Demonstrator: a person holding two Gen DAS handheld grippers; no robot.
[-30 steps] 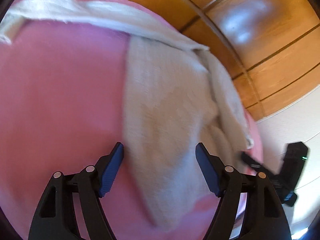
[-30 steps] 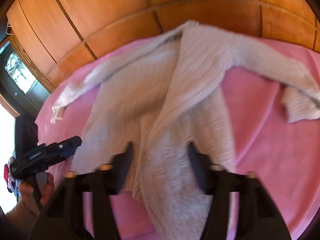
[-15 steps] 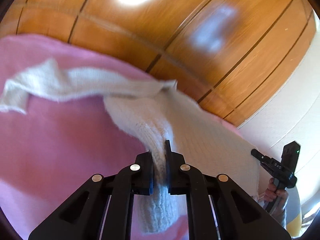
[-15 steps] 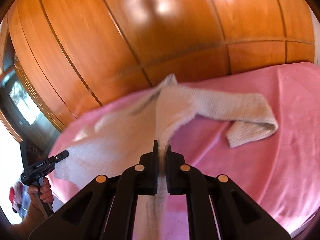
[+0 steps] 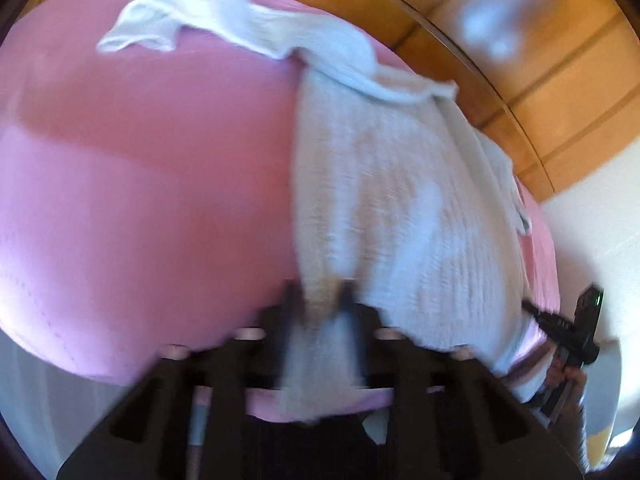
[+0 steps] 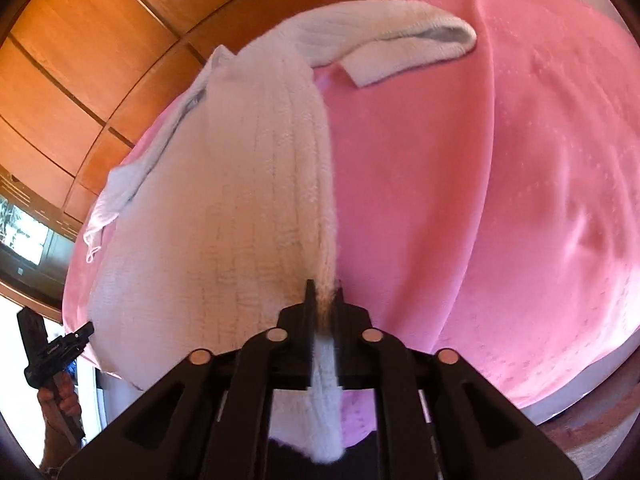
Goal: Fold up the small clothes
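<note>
A cream knitted sweater point(image 5: 392, 184) lies on a pink cloth-covered surface point(image 5: 140, 184); its body runs toward me and a sleeve stretches off at the far end. My left gripper point(image 5: 320, 300) is shut on the sweater's near hem; the view is blurred. In the right wrist view the sweater point(image 6: 248, 184) lies flat at left, one sleeve point(image 6: 400, 44) folded across the far end. My right gripper point(image 6: 324, 292) is shut on the sweater's near right hem corner, and cloth hangs down between the fingers.
A wooden panelled wall point(image 6: 100, 40) stands behind the pink surface point(image 6: 500, 184). The other gripper shows at the edge of each view, at far right point(image 5: 576, 324) and at far left point(image 6: 48, 352). A window or screen point(image 6: 24, 236) is at left.
Both grippers stayed shut on the hem and came down toward the surface. The sweater, lifted half a second ago, now lies spread flat. The far sleeve has folded over.
</note>
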